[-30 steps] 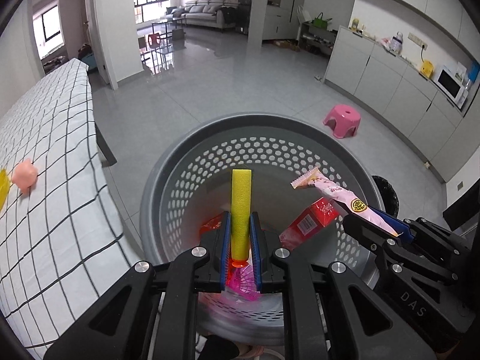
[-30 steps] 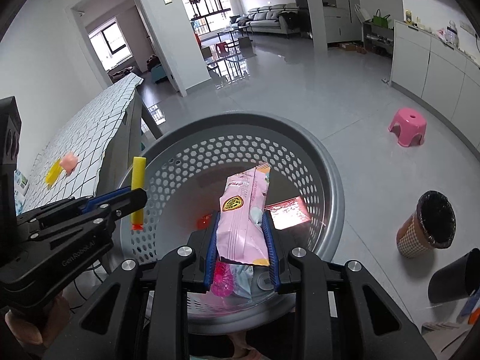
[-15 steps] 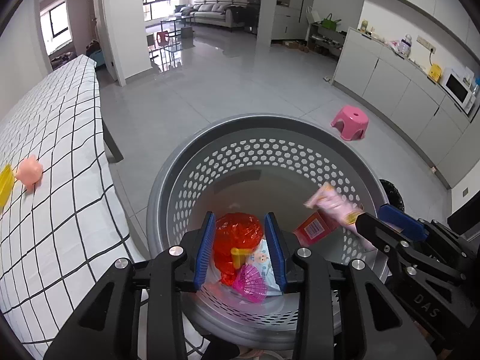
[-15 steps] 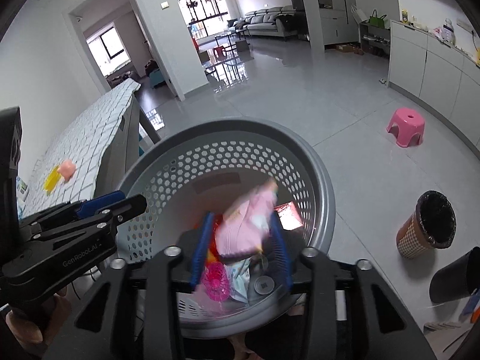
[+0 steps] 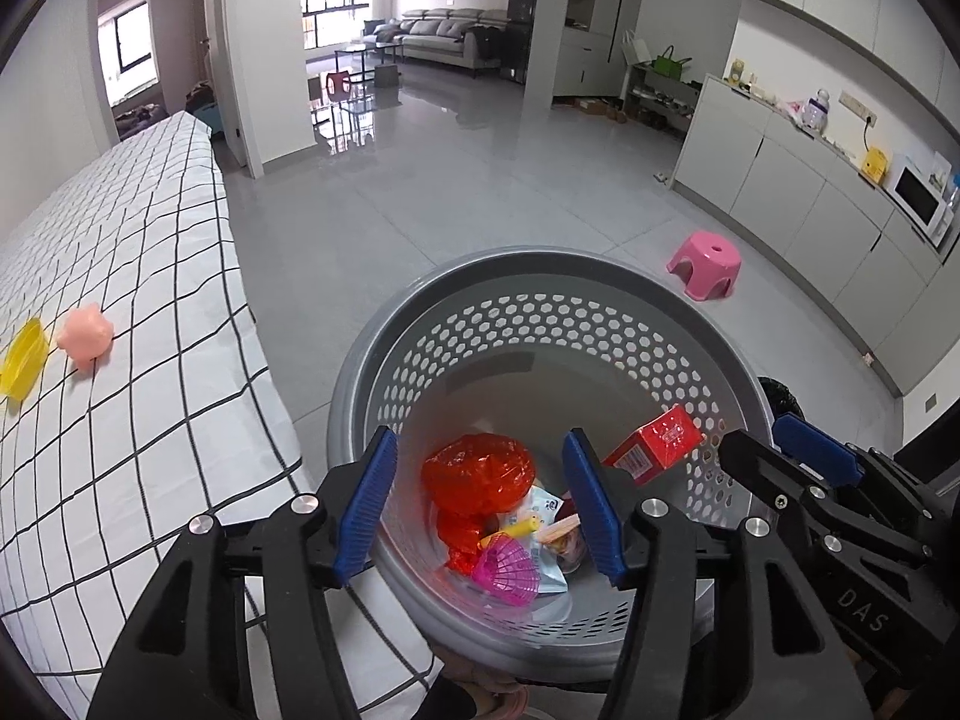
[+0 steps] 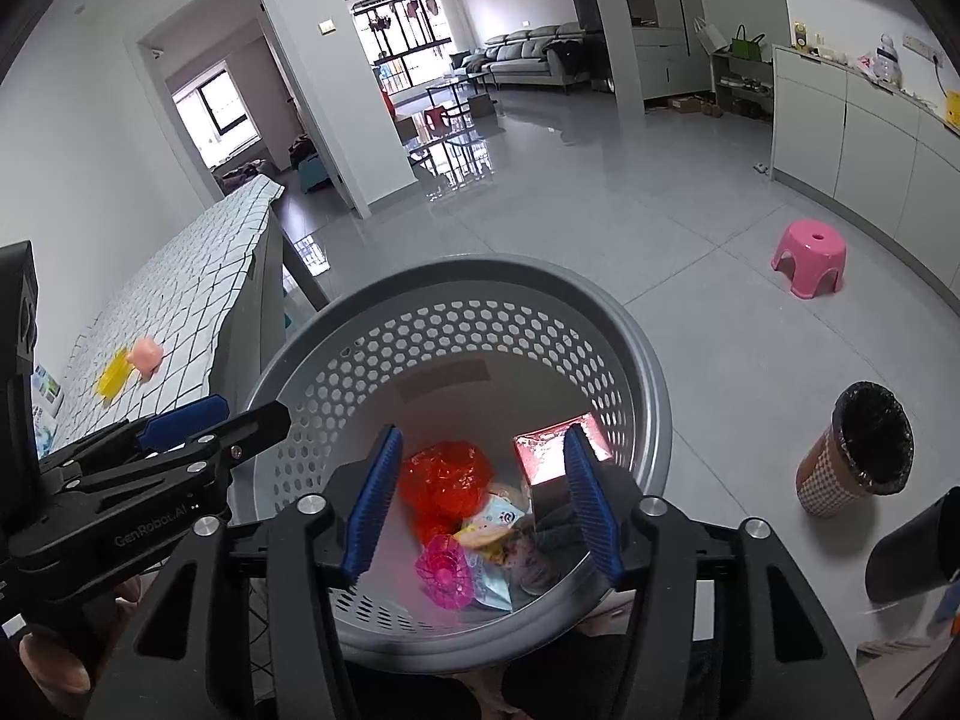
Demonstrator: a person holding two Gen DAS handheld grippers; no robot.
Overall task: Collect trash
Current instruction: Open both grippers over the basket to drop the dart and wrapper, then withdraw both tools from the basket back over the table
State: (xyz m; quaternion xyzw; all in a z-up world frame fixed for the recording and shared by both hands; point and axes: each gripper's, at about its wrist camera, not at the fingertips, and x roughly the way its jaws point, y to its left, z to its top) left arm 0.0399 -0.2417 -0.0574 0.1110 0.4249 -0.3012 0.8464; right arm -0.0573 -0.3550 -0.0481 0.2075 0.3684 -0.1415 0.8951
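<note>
Trash — a red crumpled wrapper (image 5: pixel 477 471), red carton (image 5: pixel 654 445) and pink fan-shaped piece (image 5: pixel 505 564) — lies in the grey perforated basket (image 5: pixel 540 264), beneath the left gripper (image 5: pixel 480 504) and right gripper (image 6: pixel 480 504), both spread wide and empty.

**Trash lay piled in your basket**

Your grey perforated basket (image 5: pixel 543 276) stood on the floor just beside the table. Inside it lay a crumpled red wrapper (image 5: pixel 477 471), a red carton (image 5: pixel 654 444) leaning on the wall, a pink fan-shaped piece (image 5: pixel 507 567) and pale packets (image 6: pixel 498 531).
</note>
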